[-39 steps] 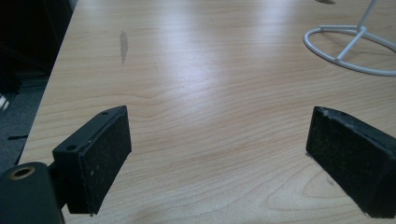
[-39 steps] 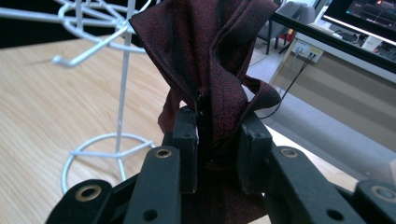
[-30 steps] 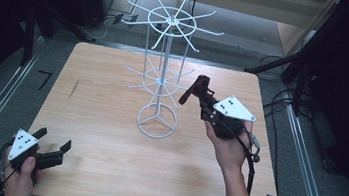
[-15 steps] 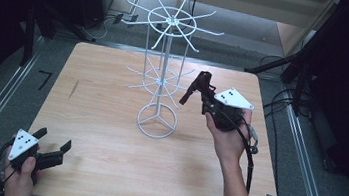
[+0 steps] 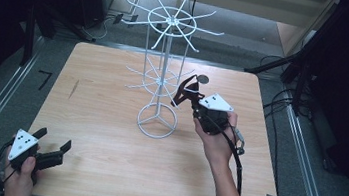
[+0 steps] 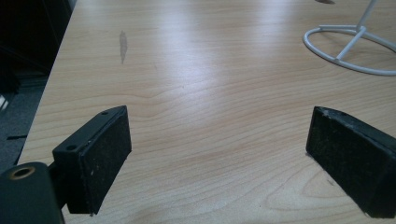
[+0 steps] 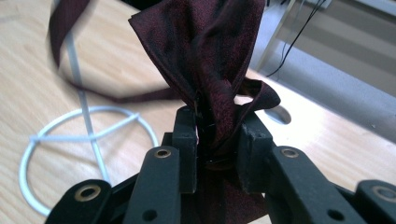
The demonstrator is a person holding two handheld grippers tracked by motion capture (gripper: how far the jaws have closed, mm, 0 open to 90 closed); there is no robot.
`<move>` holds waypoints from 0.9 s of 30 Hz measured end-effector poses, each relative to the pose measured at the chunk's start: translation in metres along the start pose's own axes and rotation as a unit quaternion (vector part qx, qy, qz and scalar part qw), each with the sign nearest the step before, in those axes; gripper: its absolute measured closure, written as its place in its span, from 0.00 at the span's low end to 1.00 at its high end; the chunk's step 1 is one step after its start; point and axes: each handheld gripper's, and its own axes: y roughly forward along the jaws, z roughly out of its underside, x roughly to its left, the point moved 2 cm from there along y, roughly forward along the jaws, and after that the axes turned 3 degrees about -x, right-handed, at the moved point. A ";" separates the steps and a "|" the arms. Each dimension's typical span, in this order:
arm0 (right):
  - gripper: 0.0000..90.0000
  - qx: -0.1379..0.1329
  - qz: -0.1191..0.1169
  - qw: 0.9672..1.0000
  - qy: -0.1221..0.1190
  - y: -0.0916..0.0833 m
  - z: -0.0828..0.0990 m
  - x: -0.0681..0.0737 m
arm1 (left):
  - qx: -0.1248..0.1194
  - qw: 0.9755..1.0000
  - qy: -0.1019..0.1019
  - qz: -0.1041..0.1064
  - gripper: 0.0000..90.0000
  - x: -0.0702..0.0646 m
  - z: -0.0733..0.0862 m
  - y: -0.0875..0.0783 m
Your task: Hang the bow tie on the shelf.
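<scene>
From above, my right tongs [image 5: 183, 90] lift a dark maroon bow tie [image 5: 187, 87] beside the white wire display stand [image 5: 163, 79] on the pale wooden worktop [image 5: 103, 170]; my left tongs [image 5: 53, 139] rest at its near-left corner. Left gripper view: jaws spread wide over bare wood. Right gripper view: jaws clenched on the bow tie [image 7: 210, 60].
</scene>
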 end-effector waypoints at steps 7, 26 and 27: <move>0.81 0.018 -0.018 1.000 -0.007 0.010 0.016 0.013 | 0.002 1.000 0.002 -0.001 0.08 0.000 0.000 0.000; 0.48 0.012 -0.088 0.994 0.057 0.024 0.040 0.025 | 0.000 1.000 -0.002 0.000 0.08 0.000 0.000 0.000; 0.46 0.007 -0.087 0.994 0.060 0.022 0.041 0.024 | 0.001 1.000 -0.001 -0.001 0.08 0.000 0.000 0.000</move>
